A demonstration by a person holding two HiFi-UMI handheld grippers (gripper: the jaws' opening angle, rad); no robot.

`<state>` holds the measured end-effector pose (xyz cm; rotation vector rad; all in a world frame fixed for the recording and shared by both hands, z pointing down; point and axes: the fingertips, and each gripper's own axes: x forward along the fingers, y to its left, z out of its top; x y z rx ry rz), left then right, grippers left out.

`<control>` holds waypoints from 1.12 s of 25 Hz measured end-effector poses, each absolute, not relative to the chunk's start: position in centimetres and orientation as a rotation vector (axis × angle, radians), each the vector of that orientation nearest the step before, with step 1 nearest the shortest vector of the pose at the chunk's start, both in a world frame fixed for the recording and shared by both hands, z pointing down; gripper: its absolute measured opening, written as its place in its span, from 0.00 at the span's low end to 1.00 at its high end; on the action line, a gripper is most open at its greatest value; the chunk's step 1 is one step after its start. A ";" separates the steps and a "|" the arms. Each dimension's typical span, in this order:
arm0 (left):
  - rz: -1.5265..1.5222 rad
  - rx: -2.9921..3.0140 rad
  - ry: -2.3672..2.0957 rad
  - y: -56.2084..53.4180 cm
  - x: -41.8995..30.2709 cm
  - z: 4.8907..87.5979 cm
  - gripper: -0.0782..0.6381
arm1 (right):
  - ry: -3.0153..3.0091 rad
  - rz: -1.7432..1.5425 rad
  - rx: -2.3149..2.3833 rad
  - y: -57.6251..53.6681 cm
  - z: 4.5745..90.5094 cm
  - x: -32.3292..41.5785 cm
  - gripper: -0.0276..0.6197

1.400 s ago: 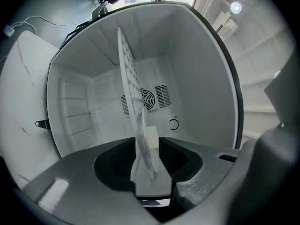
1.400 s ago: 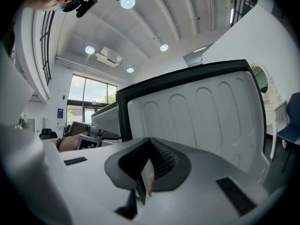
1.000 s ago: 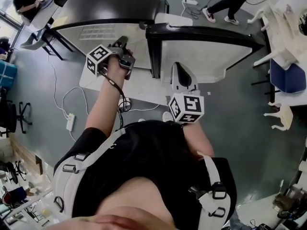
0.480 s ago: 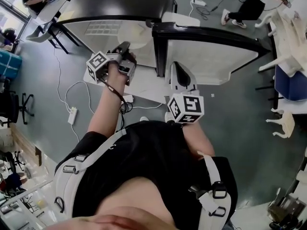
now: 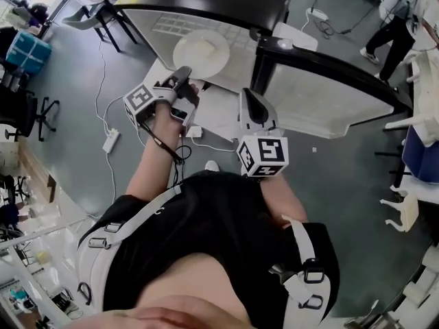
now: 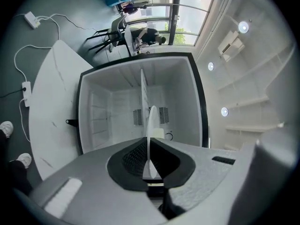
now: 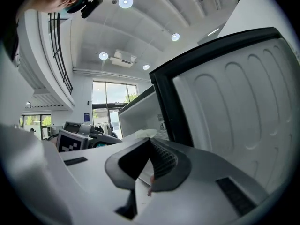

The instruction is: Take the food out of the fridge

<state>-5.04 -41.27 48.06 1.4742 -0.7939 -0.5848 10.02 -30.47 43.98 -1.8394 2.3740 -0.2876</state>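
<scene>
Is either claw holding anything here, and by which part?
The left claw grips the white plate by its near rim, the plate edge-on between its jaws. The right claw holds nothing.

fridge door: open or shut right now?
Open. The door is swung out, its white inner liner showing, and the left gripper view looks straight into the fridge.

Grey floor (image 5: 75,108) — white power strip (image 5: 110,140) lies there.
</scene>
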 end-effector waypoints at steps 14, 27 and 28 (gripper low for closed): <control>-0.712 1.275 -1.003 -32.9 -17.8 51.5 0.13 | 2.610 -0.288 -1.567 -33.3 44.5 0.2 0.05; -0.683 1.252 -0.978 -30.3 -18.8 53.0 0.13 | 2.634 -0.295 -1.567 -33.9 45.0 -1.6 0.05; -0.680 1.256 -0.974 -30.3 -18.7 53.0 0.13 | 2.633 -0.293 -1.569 -33.9 45.0 -1.6 0.05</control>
